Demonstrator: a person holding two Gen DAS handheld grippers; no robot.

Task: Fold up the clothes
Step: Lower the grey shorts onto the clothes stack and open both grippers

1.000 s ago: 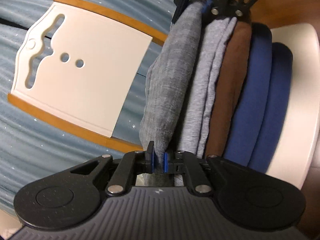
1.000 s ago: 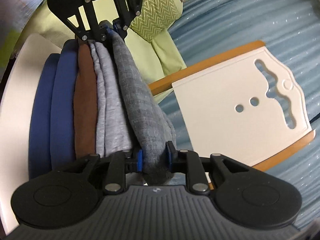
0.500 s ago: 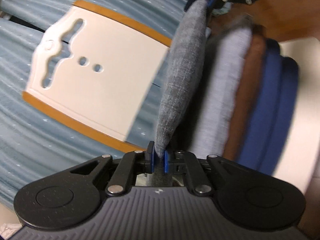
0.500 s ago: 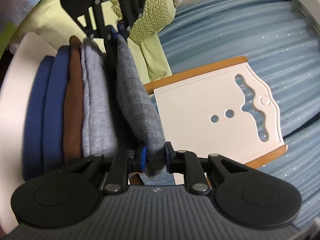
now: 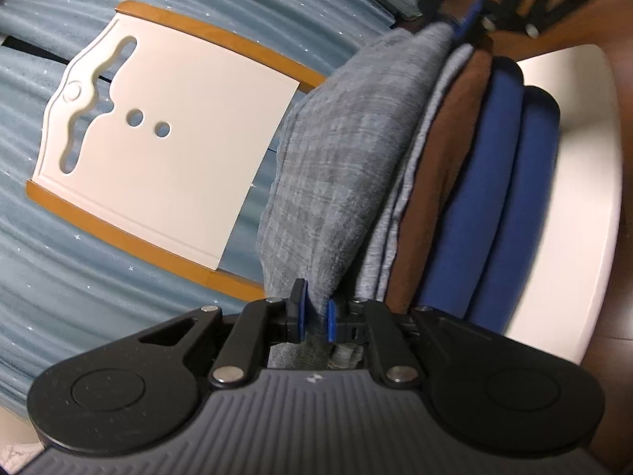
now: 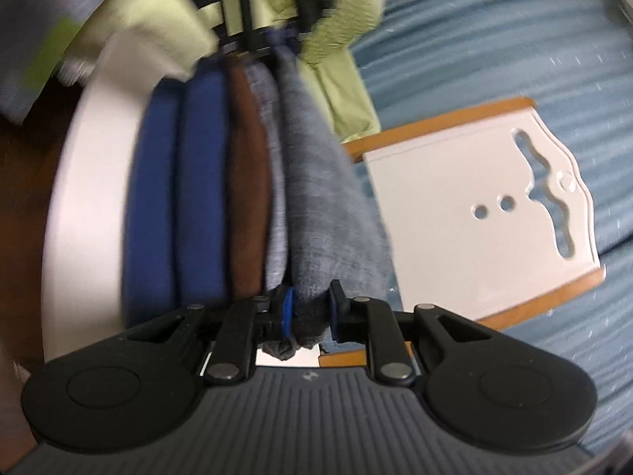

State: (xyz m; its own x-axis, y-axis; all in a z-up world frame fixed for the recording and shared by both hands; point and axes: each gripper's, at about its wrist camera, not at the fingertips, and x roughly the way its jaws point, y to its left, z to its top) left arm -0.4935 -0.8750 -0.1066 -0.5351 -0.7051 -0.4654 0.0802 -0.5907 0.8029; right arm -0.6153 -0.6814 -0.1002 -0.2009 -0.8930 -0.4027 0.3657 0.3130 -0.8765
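- Blue ribbed bedspread (image 5: 118, 277) at 9 o'clock in the left wrist view, white folding board (image 5: 158, 150) lying on it. If I swing the load wide toward 9, it catches the board's orange edge and drags it.
- My left gripper (image 5: 313, 316) at 6 o'clock: jaws nearly closed and opening a touch, pads pinching one end of the dark grey folded garment (image 5: 340, 150). Thin bite of cloth; more easing and that end drops, fold falls open.
- My right gripper (image 5: 470, 16) at 1 o'clock in this view, nearly closed on the far end. The right wrist view confirms a bunched wad between its pads. Uneven let-go would skew the garment.
- Garment hangs between both claws, resting against the stack (image 5: 486, 182) of light grey, brown and blue pieces, from centre to 3 o'clock. Landing off-centre could slump it toward the bedspread side.
- White stool (image 5: 585, 198) at 3 o'clock carries the stack. A hard push down could shove the pile toward its rim, I judge.
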